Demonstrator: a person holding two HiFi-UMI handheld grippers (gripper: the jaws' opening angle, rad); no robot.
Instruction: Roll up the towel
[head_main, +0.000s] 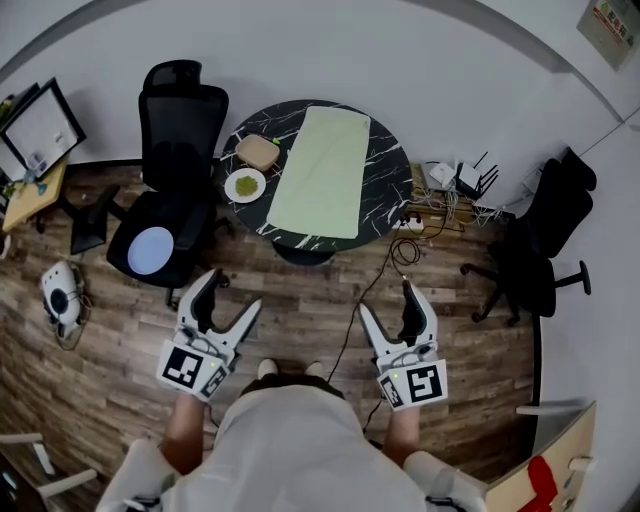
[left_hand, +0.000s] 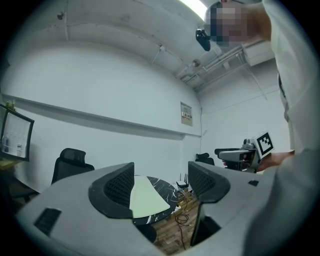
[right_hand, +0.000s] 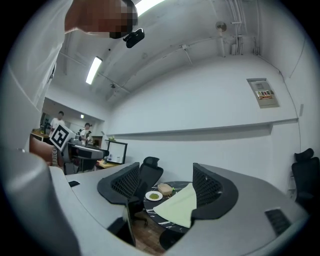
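Note:
A pale green towel (head_main: 322, 170) lies flat and unrolled along the round black marble table (head_main: 386, 190). It also shows far off between the jaws in the left gripper view as the towel (left_hand: 146, 196) and in the right gripper view as the towel (right_hand: 179, 207). My left gripper (head_main: 227, 304) and right gripper (head_main: 388, 308) hover over the wooden floor well short of the table. Both stand open with nothing between the jaws.
A small plate with something green (head_main: 245, 184) and a tan bowl-like object (head_main: 258, 151) sit at the table's left side. A black office chair (head_main: 172, 190) with a round pad stands to the left, another chair (head_main: 540, 245) to the right. Cables and a router (head_main: 452, 190) lie right of the table.

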